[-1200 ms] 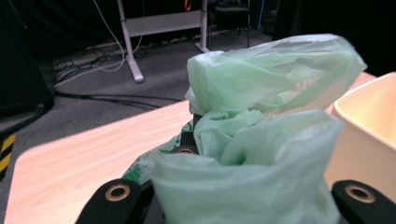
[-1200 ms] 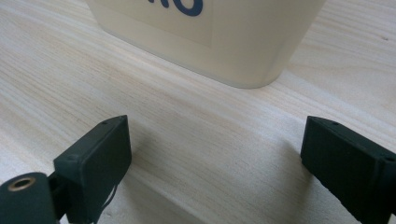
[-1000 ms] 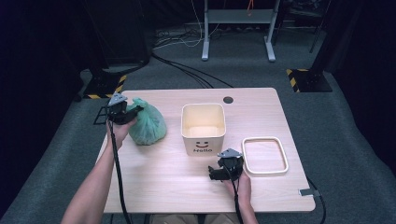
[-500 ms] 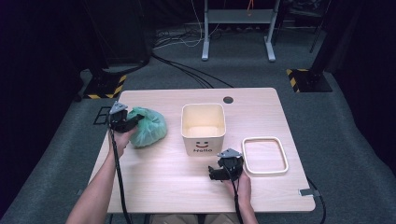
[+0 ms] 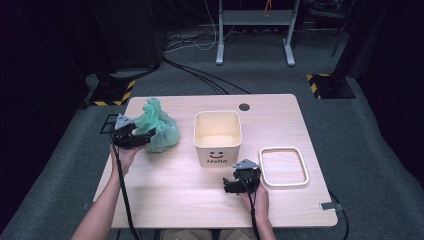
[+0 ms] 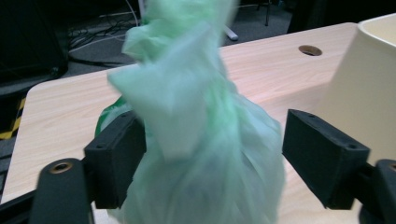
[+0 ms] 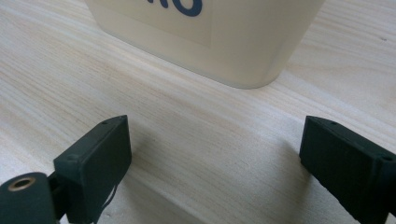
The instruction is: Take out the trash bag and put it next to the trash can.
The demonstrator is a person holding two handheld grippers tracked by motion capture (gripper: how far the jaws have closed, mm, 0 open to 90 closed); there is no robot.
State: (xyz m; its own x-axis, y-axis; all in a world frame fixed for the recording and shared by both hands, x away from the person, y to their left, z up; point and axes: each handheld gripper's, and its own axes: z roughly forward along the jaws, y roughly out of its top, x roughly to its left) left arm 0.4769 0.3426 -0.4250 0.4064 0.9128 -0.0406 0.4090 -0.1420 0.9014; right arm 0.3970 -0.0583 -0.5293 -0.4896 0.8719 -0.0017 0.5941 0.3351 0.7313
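Our left gripper [image 6: 212,154] has just been opening around the green bag [image 5: 159,131] (mid-left) — it may topple; right gripper [image 5: 239,184] gapes empty.

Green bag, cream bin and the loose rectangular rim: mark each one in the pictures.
green bag [image 5: 162,134], high view, on its bulging body right of the left gripper.
cream bin [image 5: 217,151], high view, on the front wall above the printed word.
rectangular rim [image 5: 283,183], high view, on its near edge.
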